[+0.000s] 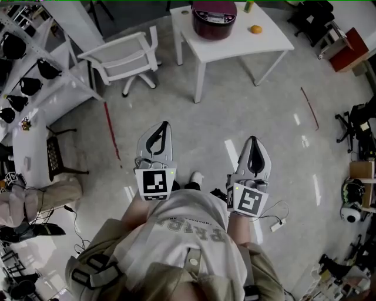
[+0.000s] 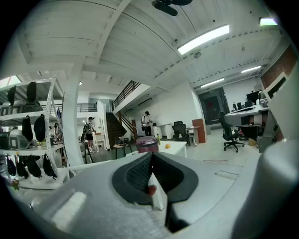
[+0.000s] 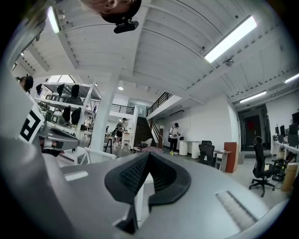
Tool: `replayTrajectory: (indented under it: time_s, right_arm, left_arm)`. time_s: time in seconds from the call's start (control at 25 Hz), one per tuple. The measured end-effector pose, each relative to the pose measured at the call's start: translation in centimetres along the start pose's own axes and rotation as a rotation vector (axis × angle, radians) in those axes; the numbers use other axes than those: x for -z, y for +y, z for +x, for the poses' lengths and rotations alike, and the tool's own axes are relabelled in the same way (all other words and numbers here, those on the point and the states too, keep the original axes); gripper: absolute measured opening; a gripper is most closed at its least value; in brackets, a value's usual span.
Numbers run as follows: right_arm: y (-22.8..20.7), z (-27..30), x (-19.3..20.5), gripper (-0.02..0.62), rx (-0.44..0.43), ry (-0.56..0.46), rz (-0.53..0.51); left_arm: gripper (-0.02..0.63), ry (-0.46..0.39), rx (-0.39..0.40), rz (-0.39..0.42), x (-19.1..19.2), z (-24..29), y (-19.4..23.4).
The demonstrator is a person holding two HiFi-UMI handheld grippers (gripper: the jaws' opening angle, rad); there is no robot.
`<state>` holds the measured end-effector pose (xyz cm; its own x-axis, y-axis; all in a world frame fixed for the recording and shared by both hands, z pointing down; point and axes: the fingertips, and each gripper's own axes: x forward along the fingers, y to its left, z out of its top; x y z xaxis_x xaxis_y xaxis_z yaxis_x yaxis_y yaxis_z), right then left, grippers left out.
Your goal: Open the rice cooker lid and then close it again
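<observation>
Holding left tool point(image 1: 166, 125), right tool point(image 1: 253, 140) well short of rice cooker point(image 1: 214, 19) | both closed, empty

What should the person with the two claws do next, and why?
Probably step forward toward the white rectangular table. The dark red round rice cooker on it is far away, lid down, and the left claw and right claw are shut, empty and nowhere near it.

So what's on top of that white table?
On the white table sit a dark red rice cooker, an orange fruit beside it, and a small green bottle at the far edge. The cooker is shut, so its inside is hidden.
</observation>
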<state>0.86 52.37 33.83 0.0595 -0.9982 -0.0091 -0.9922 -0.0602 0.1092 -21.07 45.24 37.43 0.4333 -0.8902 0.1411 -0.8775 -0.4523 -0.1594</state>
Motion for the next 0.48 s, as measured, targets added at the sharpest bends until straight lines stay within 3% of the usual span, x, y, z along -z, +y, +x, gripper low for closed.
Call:
replayTrajectory:
  time_s: [0.28, 0.48]
  right_arm:
    - [-1.6, 0.2, 1.5, 0.0, -0.016, 0.024, -0.001]
    - [-3.5, 1.3, 2.8, 0.002, -0.024, 0.055, 0.097]
  left_arm:
    - [0.009, 0.018, -0.005, 0.006, -0.1, 0.8, -1.3]
    - [0.009, 0.027, -0.003, 0.004, -0.1, 2.0, -2.7]
